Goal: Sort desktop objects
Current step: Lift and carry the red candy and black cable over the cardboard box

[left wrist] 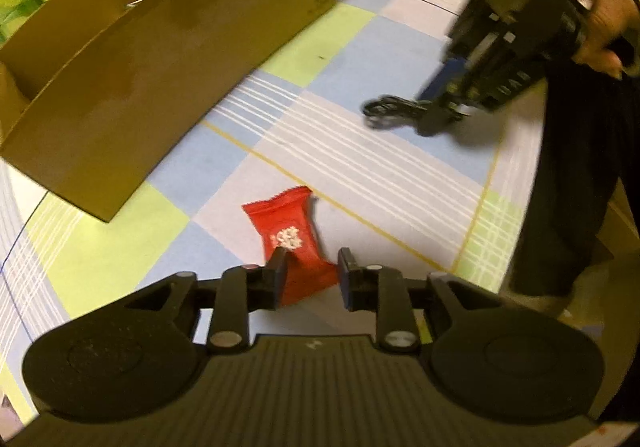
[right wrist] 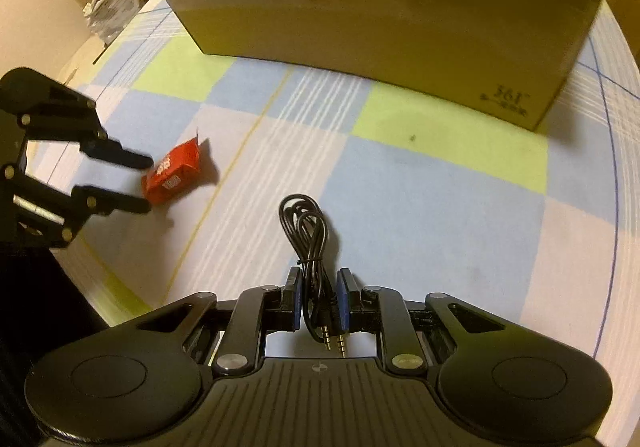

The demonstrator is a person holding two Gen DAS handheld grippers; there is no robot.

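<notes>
Two views. Left wrist: left gripper (left wrist: 312,267) grasps red snack packet (left wrist: 294,237), long axis running near-to-far on the checked cloth (left wrist: 400,167). Right wrist: right gripper (right wrist: 319,297) clenched on bundled black cable (right wrist: 306,225), loops far, plugs near; cardboard box (right wrist: 380,15) beyond.

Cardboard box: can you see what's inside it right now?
No. Both wrist views show only the cardboard box from outside, its brown front wall and top rim. The interior is hidden behind that wall. It stands on the checked tablecloth.
</notes>
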